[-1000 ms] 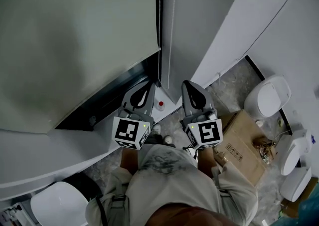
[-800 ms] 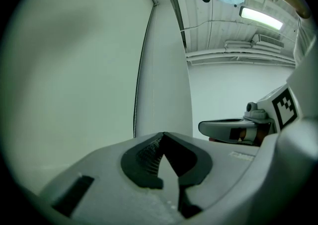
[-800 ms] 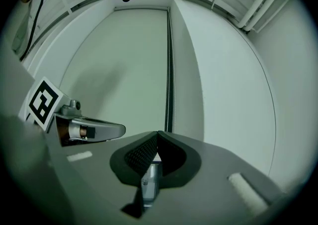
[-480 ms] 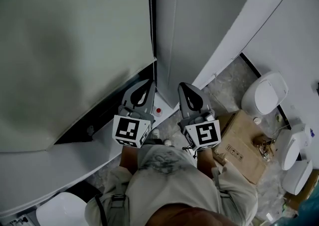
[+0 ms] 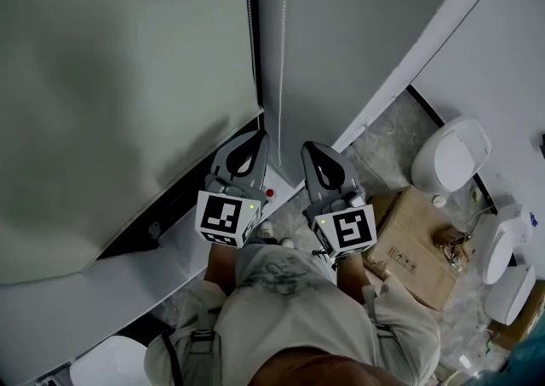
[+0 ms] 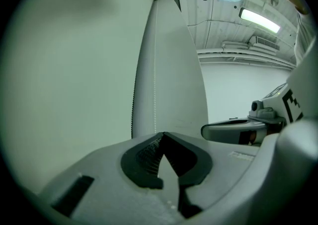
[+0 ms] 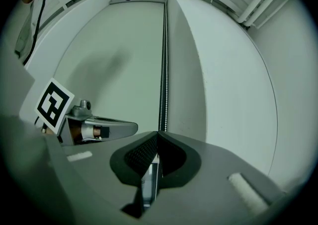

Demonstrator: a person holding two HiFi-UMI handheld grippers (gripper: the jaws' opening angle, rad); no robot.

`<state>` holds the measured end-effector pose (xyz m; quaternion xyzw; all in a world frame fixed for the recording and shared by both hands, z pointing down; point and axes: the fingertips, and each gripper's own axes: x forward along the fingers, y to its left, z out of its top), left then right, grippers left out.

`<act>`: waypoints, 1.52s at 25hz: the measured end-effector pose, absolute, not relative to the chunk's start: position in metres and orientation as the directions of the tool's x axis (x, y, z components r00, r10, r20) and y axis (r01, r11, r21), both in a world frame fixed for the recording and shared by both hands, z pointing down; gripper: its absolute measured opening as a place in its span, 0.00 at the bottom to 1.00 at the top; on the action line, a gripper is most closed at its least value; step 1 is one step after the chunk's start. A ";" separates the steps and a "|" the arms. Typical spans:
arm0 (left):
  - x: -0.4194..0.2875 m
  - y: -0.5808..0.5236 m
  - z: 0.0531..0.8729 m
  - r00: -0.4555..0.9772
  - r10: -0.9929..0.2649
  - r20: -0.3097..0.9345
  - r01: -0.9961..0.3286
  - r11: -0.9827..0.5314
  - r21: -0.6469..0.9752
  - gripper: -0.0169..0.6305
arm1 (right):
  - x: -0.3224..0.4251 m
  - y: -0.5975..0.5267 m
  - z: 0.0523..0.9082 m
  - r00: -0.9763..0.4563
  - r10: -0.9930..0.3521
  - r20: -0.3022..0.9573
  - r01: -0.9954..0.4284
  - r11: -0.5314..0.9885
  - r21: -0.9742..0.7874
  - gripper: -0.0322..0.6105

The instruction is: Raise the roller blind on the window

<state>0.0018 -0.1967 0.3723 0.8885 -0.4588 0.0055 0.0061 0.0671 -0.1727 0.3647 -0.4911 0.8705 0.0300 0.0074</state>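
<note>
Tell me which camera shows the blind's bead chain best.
The right gripper view: the bead chain runs straight down the middle of the picture, its beads distinct. The left gripper view shows a shorter stretch off to the left; the head view shows only a thin line.

Cardboard box (image 5: 419, 246) on floor, white fixture (image 5: 449, 154) near.

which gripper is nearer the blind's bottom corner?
The left gripper: its tips are right by the corner of the roller blind; the right gripper faces the wall panel beside it.
</note>
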 end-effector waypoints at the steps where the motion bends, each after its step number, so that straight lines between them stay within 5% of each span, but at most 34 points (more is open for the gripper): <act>1: 0.001 -0.200 0.372 0.580 -0.814 0.016 -0.814 -0.580 0.004 0.03 | 0.066 -0.174 0.365 -0.519 -0.854 -0.035 -0.855 0.517 0.043 0.07; 26: 0.017 -0.257 0.368 0.676 -0.737 0.002 -0.737 -0.676 0.012 0.11 | 0.062 -0.199 0.381 -0.449 -0.890 0.075 -0.892 0.452 0.030 0.07; 38: 0.033 -0.275 0.377 0.706 -0.708 0.032 -0.708 -0.705 0.019 0.15 | 0.072 -0.210 0.374 -0.401 -0.916 0.010 -0.915 0.401 0.048 0.07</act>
